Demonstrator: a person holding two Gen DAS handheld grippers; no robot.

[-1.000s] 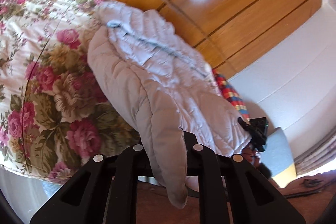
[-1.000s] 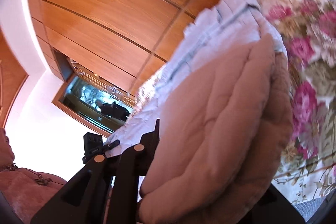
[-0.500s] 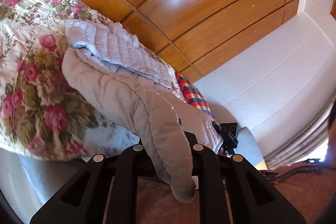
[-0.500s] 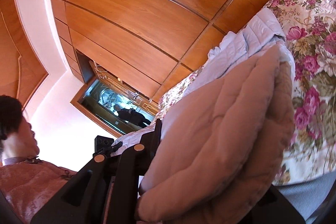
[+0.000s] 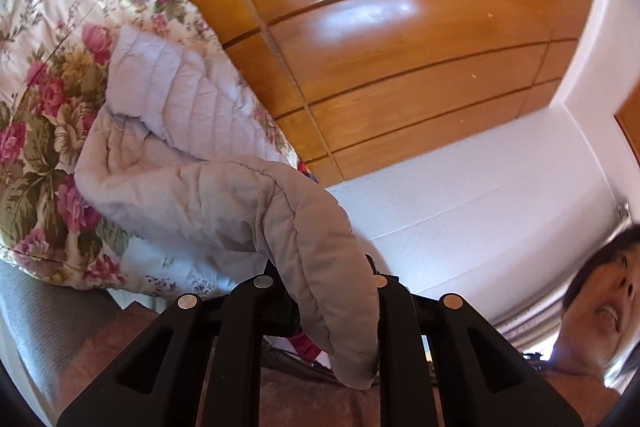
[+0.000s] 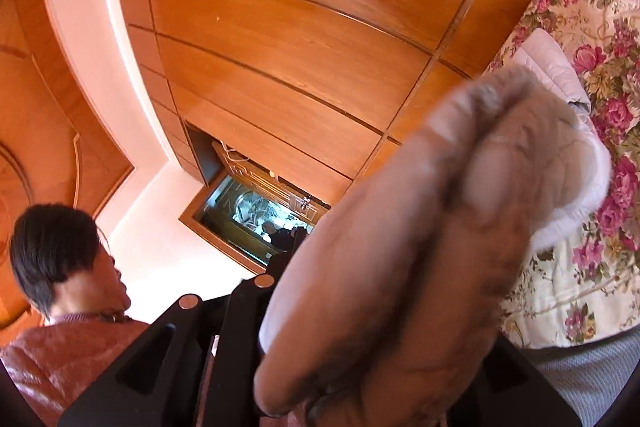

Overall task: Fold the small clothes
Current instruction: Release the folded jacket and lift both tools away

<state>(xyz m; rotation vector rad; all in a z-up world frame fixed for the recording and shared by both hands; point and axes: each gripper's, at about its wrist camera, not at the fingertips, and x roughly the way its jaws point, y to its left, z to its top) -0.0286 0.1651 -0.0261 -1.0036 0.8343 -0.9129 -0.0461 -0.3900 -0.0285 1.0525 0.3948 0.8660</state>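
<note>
A small quilted puffer jacket (image 5: 192, 163), pale lilac outside and beige at its edge, lies on the flowered bedspread (image 5: 36, 131) and stretches back to both grippers. My left gripper (image 5: 320, 291) is shut on a beige fold of it, which hangs down between the fingers. My right gripper (image 6: 360, 307) is shut on another bunched part of the jacket (image 6: 420, 267), which fills the view and hides the right finger. The jacket's far part (image 6: 552, 67) rests on the bedspread (image 6: 600, 27).
A glossy wooden panelled wall (image 5: 380, 27) stands behind the bed and shows in the right wrist view (image 6: 300, 47) too. A white wall (image 5: 480, 187) is to the right. The person's face (image 5: 600, 287) and brown jacket (image 6: 72, 347) are close to the grippers.
Both grippers have pulled back and tilted upward, away from the bed, still holding the jacket. The jacket has bunched up closer to the right camera, and the person's head has come into view.
</note>
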